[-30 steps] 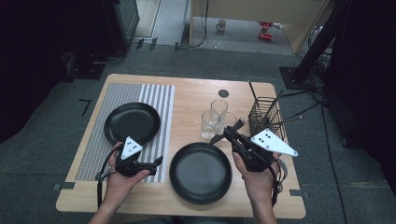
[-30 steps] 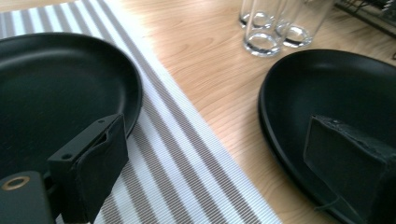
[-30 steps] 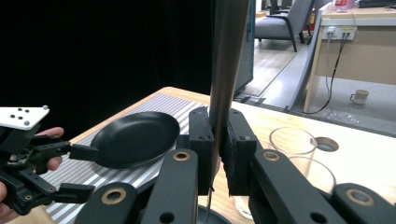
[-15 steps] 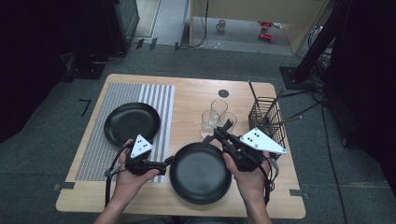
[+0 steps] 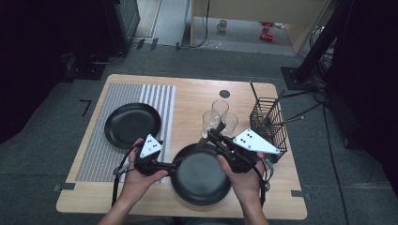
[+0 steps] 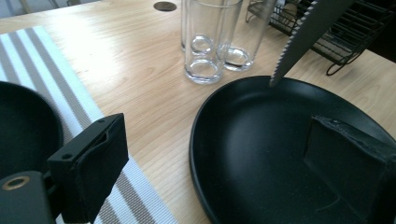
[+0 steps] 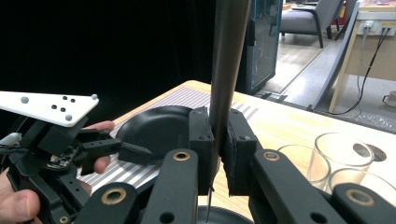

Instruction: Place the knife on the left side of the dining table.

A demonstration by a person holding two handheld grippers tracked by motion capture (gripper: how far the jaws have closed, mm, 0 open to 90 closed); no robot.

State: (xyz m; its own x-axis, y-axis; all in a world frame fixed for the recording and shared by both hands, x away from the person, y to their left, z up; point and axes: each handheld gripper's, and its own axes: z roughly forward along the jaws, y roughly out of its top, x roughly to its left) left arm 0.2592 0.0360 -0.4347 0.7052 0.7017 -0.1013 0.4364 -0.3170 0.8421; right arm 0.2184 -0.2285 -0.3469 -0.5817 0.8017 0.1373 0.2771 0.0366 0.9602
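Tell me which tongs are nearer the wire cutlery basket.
Right. The right tongs, shut on a knife, sit just left of the wire basket, beside the glasses. The left tongs are across the near black plate, by the striped mat.

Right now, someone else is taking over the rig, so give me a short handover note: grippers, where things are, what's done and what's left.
Right gripper: shut on a serrated knife, whose tip hangs over the near black plate.
Left gripper: jaws open at that plate's left rim, one jaw over the plate and one outside it, not clamped.
Things: a second black plate sits on the striped placemat; three empty glasses stand behind the near plate; more utensils stand in the wire basket at the right.
Done: knife taken up.
Left: probably grip the near plate, place it and lay the knife beside it.
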